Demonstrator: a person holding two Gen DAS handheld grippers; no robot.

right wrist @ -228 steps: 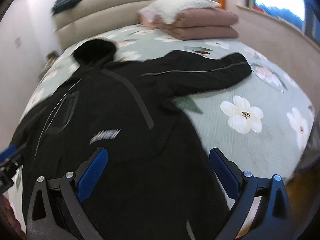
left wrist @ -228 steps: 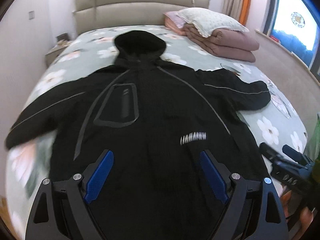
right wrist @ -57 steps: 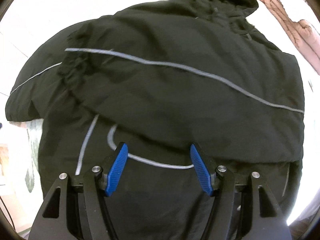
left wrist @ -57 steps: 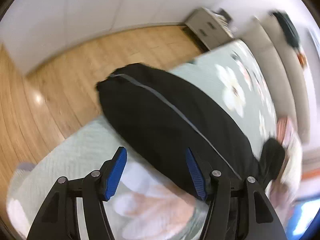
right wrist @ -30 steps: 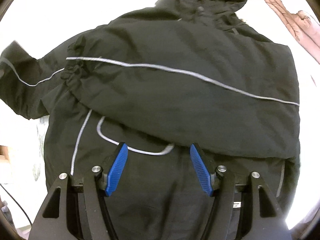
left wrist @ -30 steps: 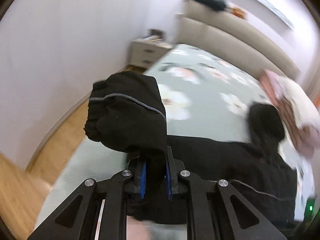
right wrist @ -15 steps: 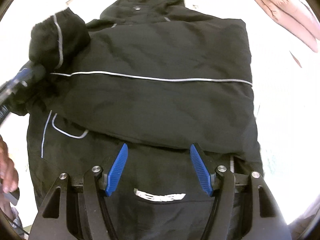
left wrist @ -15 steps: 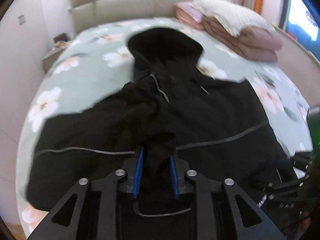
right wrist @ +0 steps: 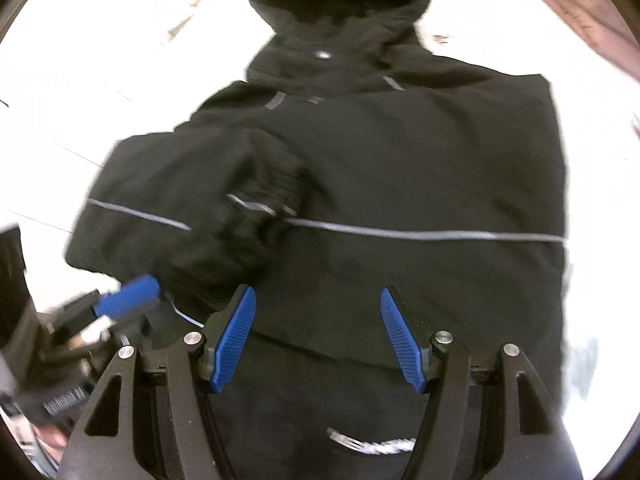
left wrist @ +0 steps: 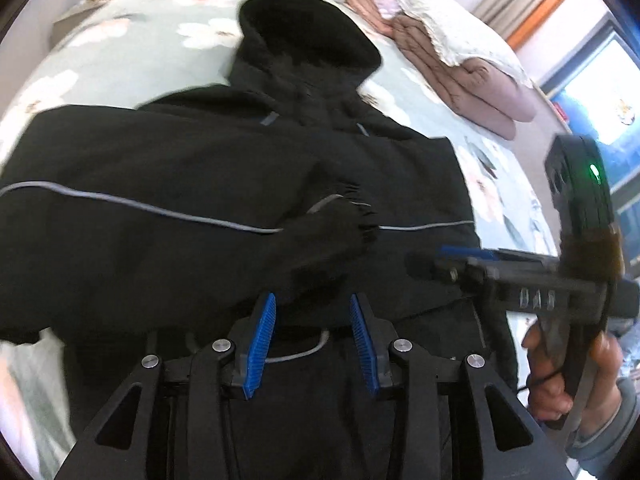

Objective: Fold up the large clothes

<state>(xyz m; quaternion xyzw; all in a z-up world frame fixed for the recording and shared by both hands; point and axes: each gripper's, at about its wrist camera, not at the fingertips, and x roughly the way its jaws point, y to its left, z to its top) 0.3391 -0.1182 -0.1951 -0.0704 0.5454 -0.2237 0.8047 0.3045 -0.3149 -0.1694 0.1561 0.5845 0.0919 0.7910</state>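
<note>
A black hooded jacket (left wrist: pixel 160 160) lies face up on the bed, hood (left wrist: pixel 308 28) at the far end. Both sleeves are folded across its chest. The left sleeve's cuff (left wrist: pixel 340 224) rests on top, just ahead of my left gripper (left wrist: pixel 312 340). That gripper's jaws are opening, and only the jacket's body shows between the pads (left wrist: pixel 260 340). In the right wrist view, my right gripper (right wrist: pixel 320 340) stands open above the jacket (right wrist: pixel 400 160), with nothing gripped. The cuff (right wrist: pixel 260 196) and left gripper (right wrist: pixel 132 304) appear at its left. A hand (left wrist: pixel 560 368) holds the right gripper (left wrist: pixel 424 264).
The bed (left wrist: pixel 120 40) has a green floral cover. A folded pink quilt with a pillow (left wrist: pixel 460 68) sits at its far right. A nightstand (left wrist: pixel 80 12) stands at the far left and a window (left wrist: pixel 600 92) at the right. The bedding is washed out white in the right wrist view.
My left gripper carried the left sleeve from the bed's side over the jacket's chest, then its jaws parted and the sleeve dropped free. My right gripper drifted over the jacket and stayed open.
</note>
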